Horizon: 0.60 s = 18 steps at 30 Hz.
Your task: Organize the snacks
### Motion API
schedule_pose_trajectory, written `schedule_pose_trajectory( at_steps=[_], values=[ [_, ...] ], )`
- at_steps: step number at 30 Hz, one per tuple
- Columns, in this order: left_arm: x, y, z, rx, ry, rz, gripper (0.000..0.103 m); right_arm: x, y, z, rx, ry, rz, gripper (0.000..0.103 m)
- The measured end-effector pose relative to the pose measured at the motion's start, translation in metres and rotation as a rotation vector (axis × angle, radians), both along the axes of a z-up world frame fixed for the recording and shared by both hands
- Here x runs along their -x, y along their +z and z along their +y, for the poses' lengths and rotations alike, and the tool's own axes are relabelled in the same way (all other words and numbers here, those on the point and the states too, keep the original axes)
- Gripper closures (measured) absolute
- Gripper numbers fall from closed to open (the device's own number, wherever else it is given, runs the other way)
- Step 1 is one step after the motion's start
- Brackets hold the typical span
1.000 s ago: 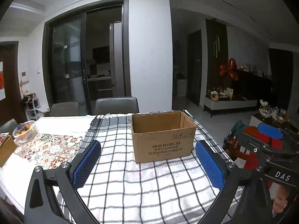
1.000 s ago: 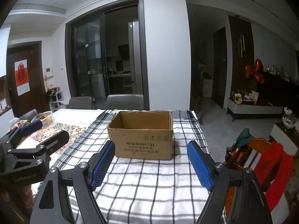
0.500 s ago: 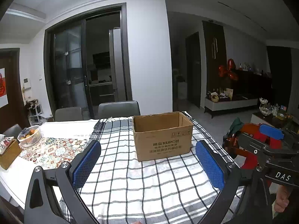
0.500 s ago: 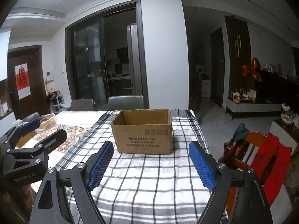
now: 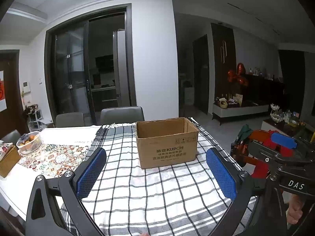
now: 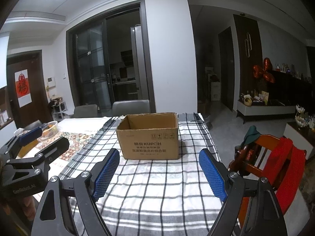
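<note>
An open brown cardboard box (image 5: 167, 141) stands on the black-and-white checked cloth (image 5: 141, 192); it also shows in the right wrist view (image 6: 149, 137). Its inside looks empty from here. No snacks show on the cloth. My left gripper (image 5: 155, 173) is open and empty, held above the cloth in front of the box. My right gripper (image 6: 159, 173) is open and empty, also in front of the box. The right gripper shows at the right edge of the left wrist view (image 5: 283, 151), and the left gripper at the left edge of the right wrist view (image 6: 35, 147).
A clear bowl of food (image 5: 29, 142) and a brown box (image 5: 7, 163) sit on the patterned mat (image 5: 53, 157) at left. Grey chairs (image 5: 122, 114) stand behind the table. A wooden chair with red cloth (image 6: 279, 163) stands at right.
Both grippers have risen and tilted up a little, so the box sits lower in both views. Both stay open and empty.
</note>
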State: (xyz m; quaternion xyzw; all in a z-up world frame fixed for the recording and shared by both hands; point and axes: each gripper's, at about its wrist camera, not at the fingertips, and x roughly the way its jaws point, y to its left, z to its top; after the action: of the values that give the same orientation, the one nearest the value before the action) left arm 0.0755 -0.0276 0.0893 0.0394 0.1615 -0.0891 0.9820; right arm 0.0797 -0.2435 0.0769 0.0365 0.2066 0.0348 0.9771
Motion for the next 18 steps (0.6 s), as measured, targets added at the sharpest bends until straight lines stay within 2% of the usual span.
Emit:
schedule_pose_trajectory(
  at_steps=[18],
  values=[
    [0.0016, -0.0022, -0.0028, 0.000, 0.008, 0.016, 0.000, 0.0071, -0.0031, -0.0058, -0.007, -0.005, 0.005, 0.020]
  ],
)
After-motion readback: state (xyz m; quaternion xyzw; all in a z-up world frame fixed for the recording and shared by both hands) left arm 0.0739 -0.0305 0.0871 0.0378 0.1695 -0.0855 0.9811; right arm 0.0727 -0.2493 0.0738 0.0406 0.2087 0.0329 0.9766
